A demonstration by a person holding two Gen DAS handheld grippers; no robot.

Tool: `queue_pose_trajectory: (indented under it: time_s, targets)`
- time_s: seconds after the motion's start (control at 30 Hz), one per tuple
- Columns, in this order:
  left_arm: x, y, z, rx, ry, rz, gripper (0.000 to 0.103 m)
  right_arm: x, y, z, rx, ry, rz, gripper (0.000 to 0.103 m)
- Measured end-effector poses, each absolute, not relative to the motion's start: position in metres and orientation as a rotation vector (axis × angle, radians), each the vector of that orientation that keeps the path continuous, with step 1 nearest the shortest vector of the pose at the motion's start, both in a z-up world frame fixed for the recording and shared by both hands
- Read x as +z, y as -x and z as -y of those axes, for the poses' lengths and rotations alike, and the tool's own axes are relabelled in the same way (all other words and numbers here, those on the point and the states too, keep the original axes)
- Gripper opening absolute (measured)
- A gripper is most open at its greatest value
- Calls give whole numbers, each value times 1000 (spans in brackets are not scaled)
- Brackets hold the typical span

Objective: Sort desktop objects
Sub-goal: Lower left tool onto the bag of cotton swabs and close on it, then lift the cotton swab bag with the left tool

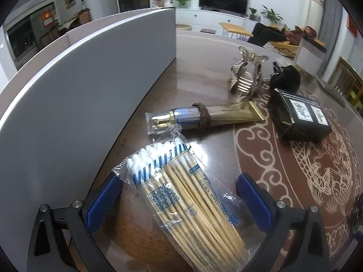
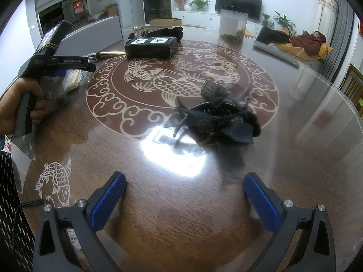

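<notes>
Straddling the bag of cotton swabs [image 1: 181, 195], the left gripper [image 1: 179, 195] has its jaws spread, not pinching. Closing could catch only slippery film, letting it slide across the bench [image 1: 204, 72]; the right gripper [image 2: 185, 195] is spread, empty.

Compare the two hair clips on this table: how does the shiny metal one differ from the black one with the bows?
The silver metal claw-style hair clip is bare, ribbed and gleaming; the black plastic hair clip with gauzy bows is dark, matte and trimmed with fabric. The metal clip stands beside the black box, far across the table; the black clip lies just ahead of the open right claw. Both are toothed clips resting on the glossy patterned table.
</notes>
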State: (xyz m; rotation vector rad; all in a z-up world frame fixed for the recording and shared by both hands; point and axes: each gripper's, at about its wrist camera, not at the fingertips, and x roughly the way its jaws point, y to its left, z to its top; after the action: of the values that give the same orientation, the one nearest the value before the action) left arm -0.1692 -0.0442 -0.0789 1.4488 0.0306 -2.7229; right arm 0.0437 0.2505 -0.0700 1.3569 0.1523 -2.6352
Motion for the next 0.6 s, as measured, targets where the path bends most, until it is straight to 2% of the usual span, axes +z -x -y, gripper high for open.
queue_pose_trajectory:
  time_s: [0.07, 0.1, 0.13, 0.17, 0.3, 0.6]
  targets:
    - [-75, 169, 38, -2791, -1430, 22, 68, -70, -44, -250, -2635, -1357, -152, 103]
    - [-73, 170, 35, -2813, -1437, 42, 62, -70, -44, -251, -2635, -1357, -152, 103]
    - [-72, 170, 32, -2828, -1442, 61, 48, -70, -44, -251, -2635, -1357, -152, 103]
    - [-70, 170, 27, -2845, -1452, 88, 40, -70, -44, -250, -2635, -1357, -152, 103]
    - [-72, 161, 20, -2877, -1448, 108, 38, -70, -44, -250, -2635, -1357, -152, 103]
    - [-67, 81, 7, -2981, -1444, 188, 38, -70, -44, -250, -2636, -1357, -152, 103]
